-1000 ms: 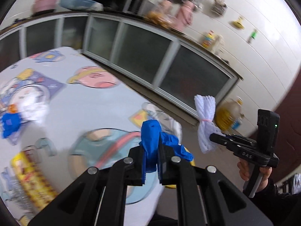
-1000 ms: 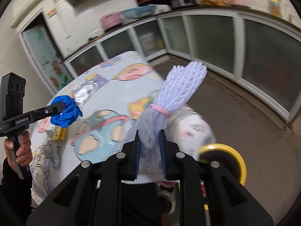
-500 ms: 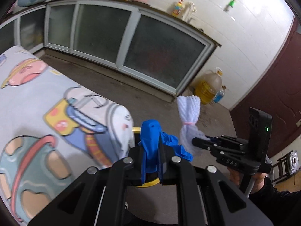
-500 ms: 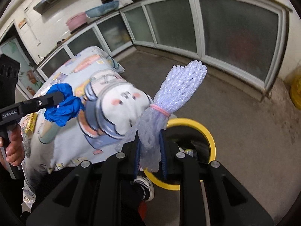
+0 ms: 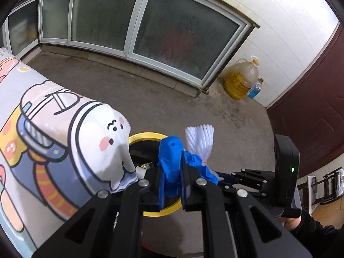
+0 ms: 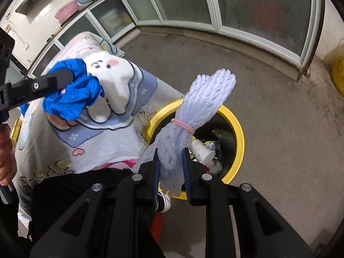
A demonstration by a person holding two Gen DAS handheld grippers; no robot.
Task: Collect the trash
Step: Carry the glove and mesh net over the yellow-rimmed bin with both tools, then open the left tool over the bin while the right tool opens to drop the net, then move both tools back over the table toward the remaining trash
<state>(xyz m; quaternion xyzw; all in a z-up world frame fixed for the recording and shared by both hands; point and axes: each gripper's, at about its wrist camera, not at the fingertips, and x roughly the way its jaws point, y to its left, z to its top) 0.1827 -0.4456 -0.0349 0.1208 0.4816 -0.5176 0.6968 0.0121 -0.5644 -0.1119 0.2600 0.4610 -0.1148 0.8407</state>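
Yellow-rimmed bin (image 6: 237, 129) lay directly beneath the right tongs (image 6: 171, 172), clenched on the foam net bundle (image 6: 200, 107); left tongs (image 5: 172, 185), gripping the blue glove (image 5: 169, 157), sat at frame left.

Cartoon-print tablecloth (image 5: 53, 142) draped over a table edge, grey concrete floor (image 5: 150, 99), low cabinets with frosted sliding glass doors (image 5: 172, 28), white tiled wall (image 5: 290, 32), large yellow oil jug (image 5: 241, 80) beside a small blue bottle (image 5: 254, 90), dark red door (image 5: 318, 111), pink basin (image 6: 65, 13) on the counter
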